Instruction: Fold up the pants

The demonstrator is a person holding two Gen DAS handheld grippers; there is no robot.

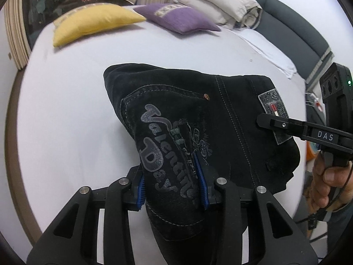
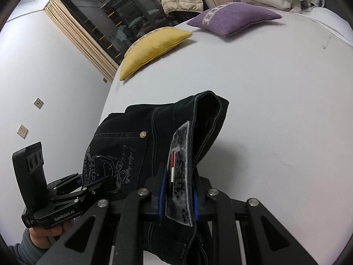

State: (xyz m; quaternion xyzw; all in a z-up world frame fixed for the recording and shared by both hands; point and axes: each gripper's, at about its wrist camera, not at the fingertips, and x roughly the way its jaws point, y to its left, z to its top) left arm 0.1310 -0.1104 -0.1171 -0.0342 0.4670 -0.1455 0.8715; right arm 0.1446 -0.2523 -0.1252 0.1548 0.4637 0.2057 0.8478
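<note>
Both tongs angled down over bed [image 1: 66, 88]. Left tongs [image 1: 172, 185] clenched on pants [image 1: 198, 114] at pocket; right tongs [image 2: 178, 190] clenched at waistband patch.

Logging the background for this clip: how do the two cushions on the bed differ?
The yellow cushion is plain, while the purple cushion carries a pale patterned patch. In the left wrist view the yellow one lies left, nearer the window; the purple one nearer the folded duvet. Both rest on the bed.
</note>
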